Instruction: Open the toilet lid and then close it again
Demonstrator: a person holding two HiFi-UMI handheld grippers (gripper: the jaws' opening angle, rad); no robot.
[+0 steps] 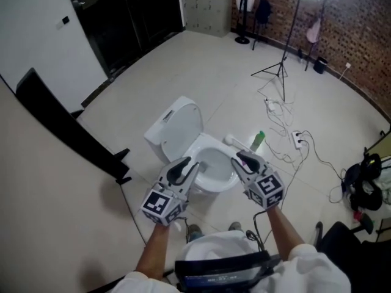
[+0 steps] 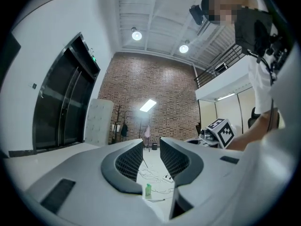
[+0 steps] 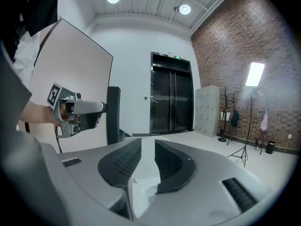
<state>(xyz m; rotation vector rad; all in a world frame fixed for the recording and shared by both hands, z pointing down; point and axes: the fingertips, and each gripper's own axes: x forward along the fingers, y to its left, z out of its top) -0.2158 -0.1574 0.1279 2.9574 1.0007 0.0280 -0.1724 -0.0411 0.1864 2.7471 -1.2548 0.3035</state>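
The white toilet stands on the floor in the middle of the head view, its lid (image 1: pixel 183 122) raised against the tank and the bowl (image 1: pixel 215 163) uncovered. My left gripper (image 1: pixel 184 168) hovers over the bowl's near left rim and my right gripper (image 1: pixel 243 159) over its near right rim; neither touches the toilet. In the left gripper view the jaws (image 2: pixel 151 157) stand apart, with only floor showing through the gap. In the right gripper view the jaws (image 3: pixel 147 157) leave a narrow gap with nothing gripped; the white toilet (image 3: pixel 143 192) shows below and behind them.
A green bottle (image 1: pixel 258 141) and a white cylinder (image 1: pixel 232 141) stand right of the toilet. Cables and a power strip (image 1: pixel 298 139) trail over the floor near a light stand (image 1: pixel 281 72). A black panel (image 1: pixel 67 130) leans at the left. Black bags (image 1: pixel 363 185) lie at the right.
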